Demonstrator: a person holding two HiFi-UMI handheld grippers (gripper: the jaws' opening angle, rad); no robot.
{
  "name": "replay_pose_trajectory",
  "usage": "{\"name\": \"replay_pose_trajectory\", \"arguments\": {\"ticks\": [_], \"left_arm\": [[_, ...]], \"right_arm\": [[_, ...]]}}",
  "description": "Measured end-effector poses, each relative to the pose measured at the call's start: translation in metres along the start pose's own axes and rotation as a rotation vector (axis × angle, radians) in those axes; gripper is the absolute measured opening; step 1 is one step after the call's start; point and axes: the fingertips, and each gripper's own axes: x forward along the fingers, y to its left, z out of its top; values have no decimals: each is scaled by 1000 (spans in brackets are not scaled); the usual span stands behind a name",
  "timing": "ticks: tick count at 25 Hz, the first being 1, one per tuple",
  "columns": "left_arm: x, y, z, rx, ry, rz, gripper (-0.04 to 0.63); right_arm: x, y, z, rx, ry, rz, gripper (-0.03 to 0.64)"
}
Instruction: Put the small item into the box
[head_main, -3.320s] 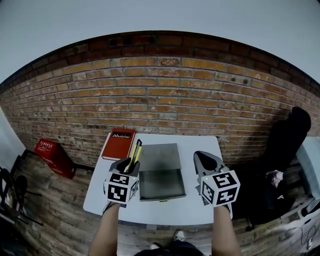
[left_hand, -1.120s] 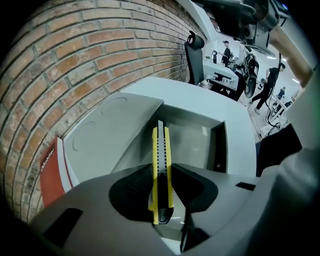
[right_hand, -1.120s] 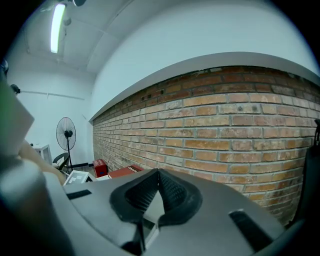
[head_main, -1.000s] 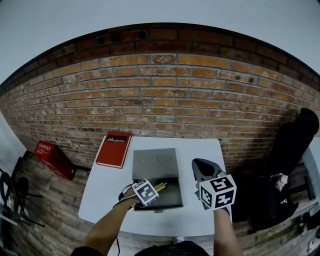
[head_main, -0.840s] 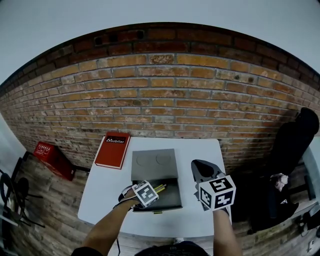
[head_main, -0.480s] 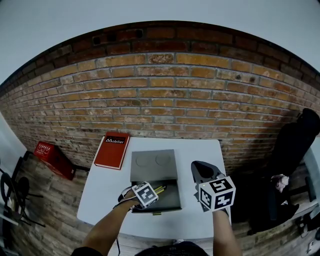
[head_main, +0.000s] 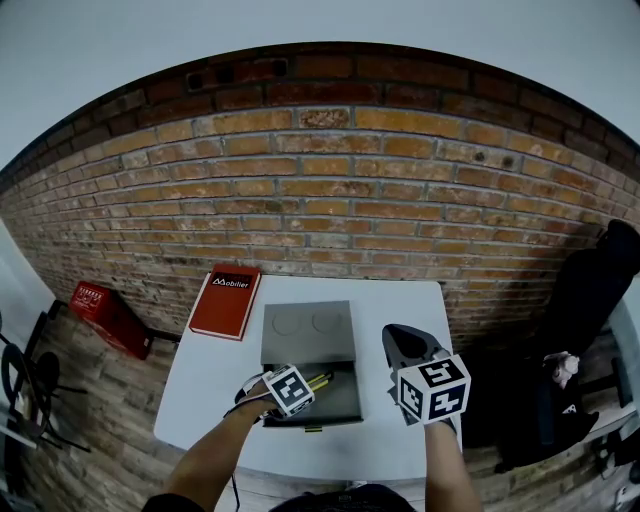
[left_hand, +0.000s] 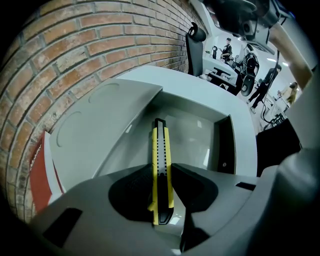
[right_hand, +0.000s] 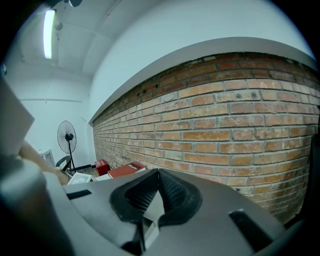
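Observation:
My left gripper (head_main: 308, 384) points steeply down into the open grey box (head_main: 345, 400) and is shut on a yellow and black utility knife (head_main: 321, 379). In the left gripper view the knife (left_hand: 160, 142) stands between the two pads, its tip reaching over the box's floor (left_hand: 197, 132). The box's lid (head_main: 308, 325) lies folded back toward the brick wall. To the right of the box, my right gripper (head_main: 396, 334) hangs above the table. Its jaws (right_hand: 158, 174) meet at the tips with nothing between them.
A red book (head_main: 227, 300) lies at the back left of the white table (head_main: 195, 395). Close behind the table stands a brick wall. On the floor sit a red crate (head_main: 105, 315) at the left and a black bag (head_main: 590, 290) at the right.
A few seconds ago my left gripper held the knife up beside the box's left edge; now it has come down into the box. Over the last second nothing has visibly moved.

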Motion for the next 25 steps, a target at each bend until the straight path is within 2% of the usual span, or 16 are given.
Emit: {"name": "replay_pose_trajectory", "arguments": {"ticks": [5,9,15,25], "left_arm": [[2,4,-10,-14,38,27,132],[-4,4,-2,6,-9,49,145],[-15,5,-3,-29,-24,71,153],[-56,16,16,-75,-168,147,153]], "right_arm": [[0,2,-2,0,1,5,20],[-2,3,-2,3,1,2,20],[-7,7,-2,6,-3,1,20],[-17,25,3,-9,-15,10,20]]}}
